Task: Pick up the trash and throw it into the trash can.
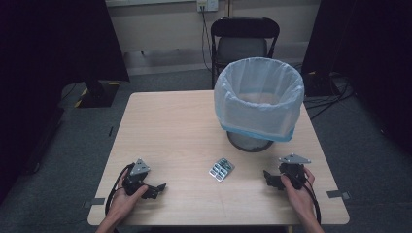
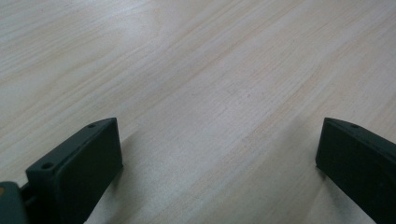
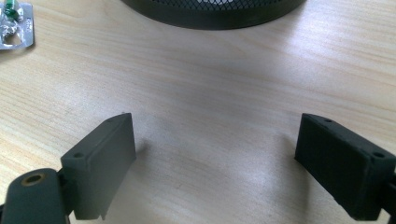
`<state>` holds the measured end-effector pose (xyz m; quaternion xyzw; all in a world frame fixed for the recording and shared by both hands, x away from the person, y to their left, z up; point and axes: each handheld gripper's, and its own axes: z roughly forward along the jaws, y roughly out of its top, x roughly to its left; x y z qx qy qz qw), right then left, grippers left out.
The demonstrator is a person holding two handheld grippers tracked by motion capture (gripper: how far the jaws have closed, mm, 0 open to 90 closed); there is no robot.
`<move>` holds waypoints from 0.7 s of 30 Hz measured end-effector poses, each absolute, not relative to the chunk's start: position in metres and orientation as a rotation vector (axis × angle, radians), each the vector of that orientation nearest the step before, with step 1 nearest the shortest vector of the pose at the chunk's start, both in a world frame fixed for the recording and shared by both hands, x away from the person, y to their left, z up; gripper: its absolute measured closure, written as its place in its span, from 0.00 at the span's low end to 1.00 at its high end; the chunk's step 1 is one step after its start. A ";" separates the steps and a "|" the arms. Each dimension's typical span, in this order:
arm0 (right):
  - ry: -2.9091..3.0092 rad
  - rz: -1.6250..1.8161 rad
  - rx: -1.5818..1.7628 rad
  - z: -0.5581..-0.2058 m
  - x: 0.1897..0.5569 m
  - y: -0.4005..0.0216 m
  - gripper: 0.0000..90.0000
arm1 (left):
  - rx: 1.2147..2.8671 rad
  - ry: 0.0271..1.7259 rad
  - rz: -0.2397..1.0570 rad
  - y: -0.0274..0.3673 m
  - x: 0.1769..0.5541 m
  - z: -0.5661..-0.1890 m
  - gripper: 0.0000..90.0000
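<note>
Blister pack (image 1: 221, 169) lies flat on the tabletop (image 1: 170, 131), between the two grippers, just in front of the bin's base. Judged light, thin, semi-rigid foil and plastic, likely slippery; little height is offered for a top-down pinch, so an edge grab or a slide toward the table edge is probably needed.

Left gripper (image 1: 151, 189) is rested near the front-left, jaws wide, nothing between them. Right gripper (image 1: 272, 179) is rested front-right, jaws wide, empty.

Mesh waste bin (image 1: 257, 99) is lined with a pale blue bag (image 1: 233, 104); no contents can be made out inside it.
</note>
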<state>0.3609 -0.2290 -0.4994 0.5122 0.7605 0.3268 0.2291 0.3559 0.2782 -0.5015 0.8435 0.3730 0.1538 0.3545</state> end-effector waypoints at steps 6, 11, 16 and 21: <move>2.092 0.900 1.412 -0.499 0.361 -0.229 0.13 | 2.180 0.963 0.396 0.278 0.356 -0.502 0.00; 2.094 0.902 1.409 -0.499 0.361 -0.229 0.13 | 2.183 0.968 0.404 0.280 0.357 -0.499 0.04; 2.093 0.900 1.409 -0.499 0.361 -0.229 0.13 | 2.154 0.994 0.422 0.281 0.356 -0.496 0.18; 2.095 0.900 1.408 -0.499 0.361 -0.229 0.12 | 2.092 0.959 0.423 0.273 0.355 -0.482 0.19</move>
